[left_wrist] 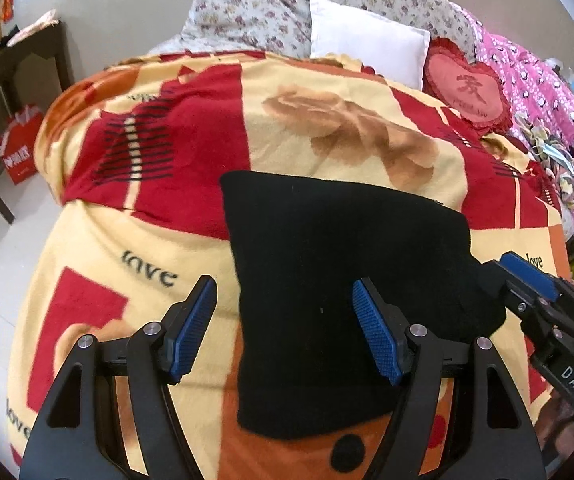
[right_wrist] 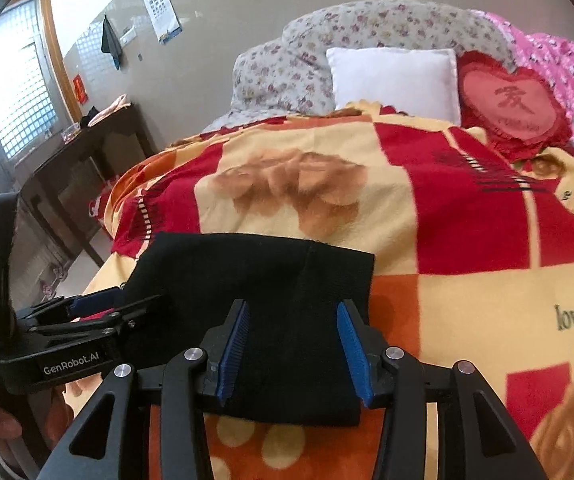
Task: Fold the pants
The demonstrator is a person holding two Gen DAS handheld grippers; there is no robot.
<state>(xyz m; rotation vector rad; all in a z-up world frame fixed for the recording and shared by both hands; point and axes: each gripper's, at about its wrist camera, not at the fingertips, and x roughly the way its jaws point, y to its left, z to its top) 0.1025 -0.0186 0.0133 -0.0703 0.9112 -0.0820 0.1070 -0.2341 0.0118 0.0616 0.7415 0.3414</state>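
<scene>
The left gripper (left_wrist: pixel 283 332) hangs nearest the lens with its blue-padded jaws spread wide and nothing between them, poised above the left edge of the black pants (left_wrist: pixel 339 280), which lie folded into a compact block on the red, yellow and orange fleece blanket (left_wrist: pixel 159 168) covering the bed. The right gripper (right_wrist: pixel 293 348) is likewise parted, its fingers straddling the near part of the pants without clamping them; whether the pads touch the cloth cannot be told. A white pillow (left_wrist: pixel 367 46) and red heart cushion (left_wrist: pixel 467 92) lie well beyond.

Left tongs (left_wrist: pixel 283 320) and right tongs (right_wrist: pixel 293 344) both gape wide.
</scene>
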